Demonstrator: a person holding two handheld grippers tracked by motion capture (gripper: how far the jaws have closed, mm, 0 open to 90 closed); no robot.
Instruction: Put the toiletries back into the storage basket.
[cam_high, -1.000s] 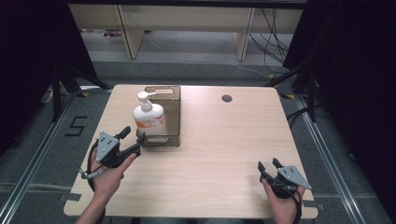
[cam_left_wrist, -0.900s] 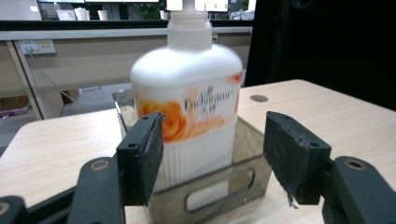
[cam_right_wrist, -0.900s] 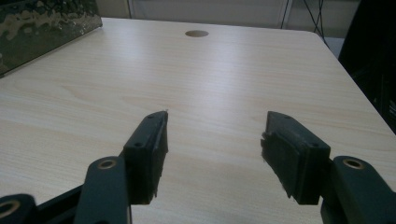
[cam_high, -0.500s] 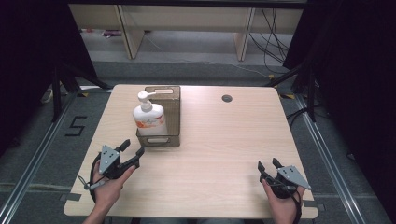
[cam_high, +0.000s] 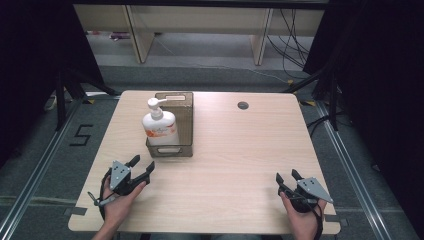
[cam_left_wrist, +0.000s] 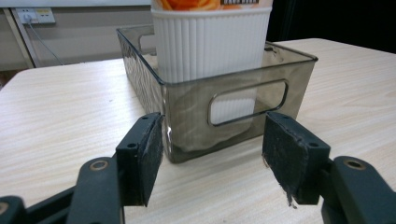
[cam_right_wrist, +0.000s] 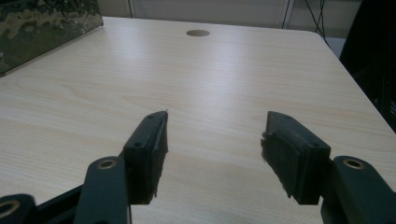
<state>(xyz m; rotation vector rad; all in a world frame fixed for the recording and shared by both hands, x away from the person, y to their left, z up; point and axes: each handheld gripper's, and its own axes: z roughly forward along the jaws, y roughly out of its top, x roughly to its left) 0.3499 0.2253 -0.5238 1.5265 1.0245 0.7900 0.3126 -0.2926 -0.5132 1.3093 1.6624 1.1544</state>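
A white pump bottle (cam_high: 160, 126) with an orange label stands upright in the near end of a smoky clear plastic bin (cam_high: 172, 150) on the wooden table. My left gripper (cam_high: 141, 166) rests near the table's front left, open and empty, just short of the bin's near wall. In the left gripper view the bin (cam_left_wrist: 233, 112) and the ribbed bottle base (cam_left_wrist: 210, 42) stand right beyond my open left gripper (cam_left_wrist: 212, 149). My right gripper (cam_high: 287, 177) sits at the front right, open and empty; in its own view the right gripper (cam_right_wrist: 212, 140) points over bare tabletop.
A round cable hole (cam_high: 243, 105) lies in the table's far right part. The table's front edge (cam_high: 200, 232) is close to both hands. Shelving and cables stand on the floor beyond the table. A corner of the bin (cam_right_wrist: 46, 21) shows in the right gripper view.
My left gripper has drawn back from the bin toward the table's front edge. The right gripper has stayed in place.
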